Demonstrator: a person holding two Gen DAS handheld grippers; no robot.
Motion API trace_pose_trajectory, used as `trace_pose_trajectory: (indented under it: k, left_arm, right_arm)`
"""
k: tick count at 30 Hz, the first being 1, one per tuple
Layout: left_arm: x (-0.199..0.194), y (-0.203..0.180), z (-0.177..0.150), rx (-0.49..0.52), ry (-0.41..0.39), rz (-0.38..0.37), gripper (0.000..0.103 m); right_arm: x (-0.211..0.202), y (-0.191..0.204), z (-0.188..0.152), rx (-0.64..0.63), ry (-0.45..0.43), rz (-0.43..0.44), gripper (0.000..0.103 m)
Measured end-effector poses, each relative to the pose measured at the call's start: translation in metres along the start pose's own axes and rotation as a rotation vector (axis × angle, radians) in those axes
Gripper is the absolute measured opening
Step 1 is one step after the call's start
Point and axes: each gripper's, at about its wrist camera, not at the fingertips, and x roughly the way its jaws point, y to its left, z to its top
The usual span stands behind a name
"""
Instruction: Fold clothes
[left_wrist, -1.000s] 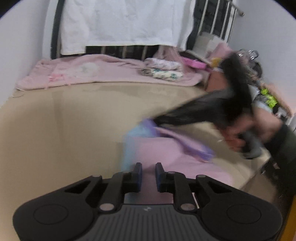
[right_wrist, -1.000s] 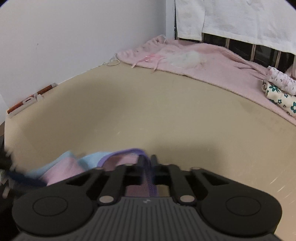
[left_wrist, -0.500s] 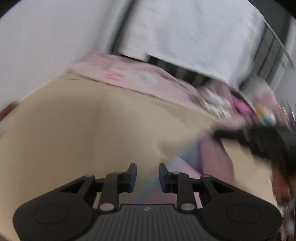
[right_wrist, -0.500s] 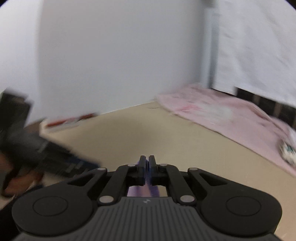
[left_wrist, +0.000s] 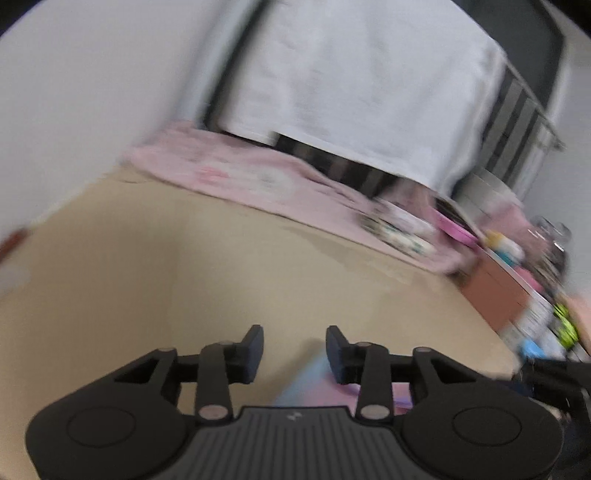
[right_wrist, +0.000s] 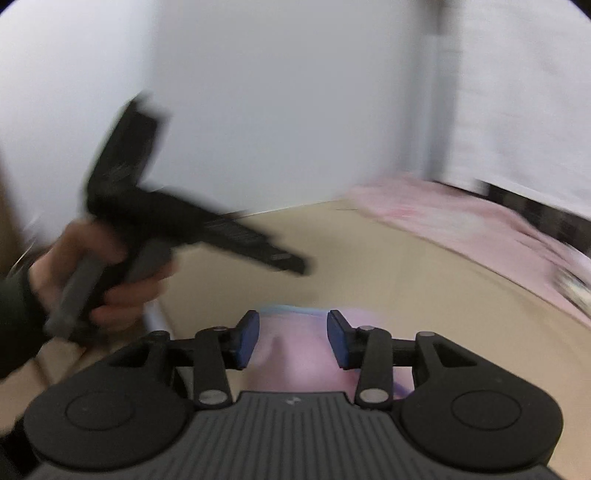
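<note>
Clothes: one small pink garment (right_wrist: 299, 347) with a light blue edge lies on the tan surface (right_wrist: 424, 306), just under and ahead of the right gripper (right_wrist: 291, 338). That gripper's jaws are opening; the pads stand apart above the cloth and press on nothing, so it is released. In the left wrist view the same garment (left_wrist: 314, 384) shows as a blurred pink and blue patch just below the left gripper (left_wrist: 294, 350), toward its right finger. The left jaws are opening too, with only bare surface between them. To the right gripper's left, a hand (right_wrist: 107, 273) grasps the handle of the left tool. Far ahead of both grippers a pink blanket (left_wrist: 258, 181) lies along the surface's far edge, with a white sheet (left_wrist: 369, 85) hanging behind it.
</note>
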Motion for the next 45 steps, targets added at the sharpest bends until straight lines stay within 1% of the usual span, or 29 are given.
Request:
trace_pose_trajectory:
  k: [1, 2, 4, 5, 6, 7, 8, 9, 10, 12, 15, 19, 22, 23, 25, 26, 27, 28, 29, 30, 31, 32, 33, 34, 36, 38, 41, 44, 45]
  left_arm:
    - [0.010, -0.007, 0.003, 0.021, 0.027, -0.007, 0.037]
    - [0.019, -0.013, 0.004, 0.043, 0.053, 0.001, 0.035]
    - [0.034, -0.020, 0.004, 0.074, 0.097, 0.022, 0.027]
    - [0.038, -0.022, 0.004, 0.078, 0.118, 0.023, 0.015]
    - [0.041, -0.021, 0.003, 0.069, 0.132, 0.021, 0.006]
    - [0.042, -0.020, 0.003, 0.049, 0.142, 0.015, 0.005]
    - [0.043, -0.017, 0.003, 0.028, 0.146, 0.013, 0.003]
    - [0.043, -0.013, 0.004, 0.005, 0.144, 0.015, 0.002]
    - [0.042, -0.008, 0.005, -0.017, 0.141, 0.015, 0.001]
    - [0.038, 0.001, 0.007, -0.061, 0.133, 0.012, 0.000]
    - [0.033, 0.012, 0.009, -0.103, 0.125, 0.028, 0.000]
    - [0.031, 0.024, 0.004, -0.131, 0.137, 0.077, 0.000]
    - [0.025, 0.018, 0.003, -0.095, 0.114, 0.076, 0.000]
    - [0.023, 0.013, 0.003, -0.073, 0.105, 0.064, 0.004]
    - [0.021, 0.001, 0.005, -0.014, 0.095, 0.033, 0.011]
    - [0.022, -0.006, 0.005, 0.016, 0.097, 0.031, 0.019]
    - [0.025, -0.011, 0.005, 0.038, 0.104, 0.030, 0.023]
    - [0.030, -0.014, 0.004, 0.046, 0.119, 0.033, 0.022]
    - [0.035, -0.016, 0.003, 0.049, 0.136, 0.037, 0.022]
    - [0.039, -0.017, 0.003, 0.046, 0.149, 0.043, 0.017]
    - [0.041, -0.016, 0.002, 0.038, 0.150, 0.045, 0.011]
    - [0.042, -0.015, 0.001, 0.029, 0.145, 0.044, 0.005]
    - [0.042, -0.013, 0.001, 0.017, 0.142, 0.042, 0.005]
    - [0.041, -0.011, 0.002, -0.002, 0.139, 0.037, 0.004]
    - [0.037, -0.007, 0.004, -0.033, 0.134, 0.026, 0.004]
    - [0.035, -0.003, 0.005, -0.035, 0.139, 0.028, 0.004]
    - [0.034, 0.003, -0.001, -0.046, 0.157, 0.033, 0.004]
    - [0.029, 0.009, -0.008, -0.053, 0.143, 0.047, 0.014]
    - [0.024, 0.010, -0.007, -0.054, 0.129, 0.049, 0.016]
  right_arm:
    - [-0.004, -0.010, -0.007, 0.050, 0.017, -0.054, 0.040]
    - [-0.004, -0.018, -0.014, 0.101, 0.039, -0.099, 0.040]
    - [-0.001, -0.026, -0.027, 0.175, 0.069, -0.150, 0.040]
    - [0.000, -0.028, -0.033, 0.195, 0.075, -0.163, 0.039]
    - [0.003, -0.028, -0.037, 0.208, 0.078, -0.167, 0.038]
    - [0.007, -0.029, -0.040, 0.223, 0.079, -0.162, 0.037]
    - [0.012, -0.030, -0.042, 0.245, 0.078, -0.153, 0.030]
    - [0.014, -0.031, -0.042, 0.255, 0.078, -0.145, 0.010]
    - [0.015, -0.031, -0.041, 0.251, 0.074, -0.142, 0.004]
    - [0.017, -0.031, -0.039, 0.242, 0.067, -0.135, 0.002]
    - [0.004, -0.019, -0.031, 0.166, 0.044, -0.126, 0.001]
    - [-0.007, 0.002, -0.029, 0.012, 0.068, -0.112, 0.001]
    - [-0.008, 0.015, -0.033, -0.041, 0.081, -0.064, 0.002]
    - [-0.008, 0.018, -0.033, -0.058, 0.083, -0.054, 0.004]
    - [-0.009, 0.017, -0.032, -0.052, 0.072, -0.049, 0.005]
    - [-0.011, 0.014, -0.031, -0.034, 0.058, -0.050, 0.006]
    - [-0.012, 0.009, -0.030, -0.006, 0.038, -0.054, 0.010]
    - [-0.011, 0.005, -0.029, 0.015, 0.025, -0.058, 0.014]
    - [-0.006, 0.002, -0.030, 0.022, 0.030, -0.067, 0.021]
    - [-0.001, 0.001, -0.032, 0.019, 0.048, -0.077, 0.028]
    - [0.005, 0.001, -0.035, 0.010, 0.069, -0.081, 0.028]
    - [0.010, 0.004, -0.038, 0.000, 0.088, -0.073, 0.026]
    - [0.014, 0.006, -0.041, -0.002, 0.100, -0.064, 0.011]
    - [0.016, 0.008, -0.042, 0.004, 0.103, -0.058, 0.004]
    - [0.011, 0.011, -0.039, 0.027, 0.085, -0.052, 0.004]
    - [0.003, 0.016, -0.034, 0.010, 0.068, -0.026, 0.004]
    - [0.007, 0.024, -0.037, -0.026, 0.103, -0.016, 0.004]
    - [0.011, 0.032, -0.040, -0.059, 0.133, -0.012, 0.009]
    - [0.010, 0.033, -0.041, -0.065, 0.134, -0.024, 0.016]
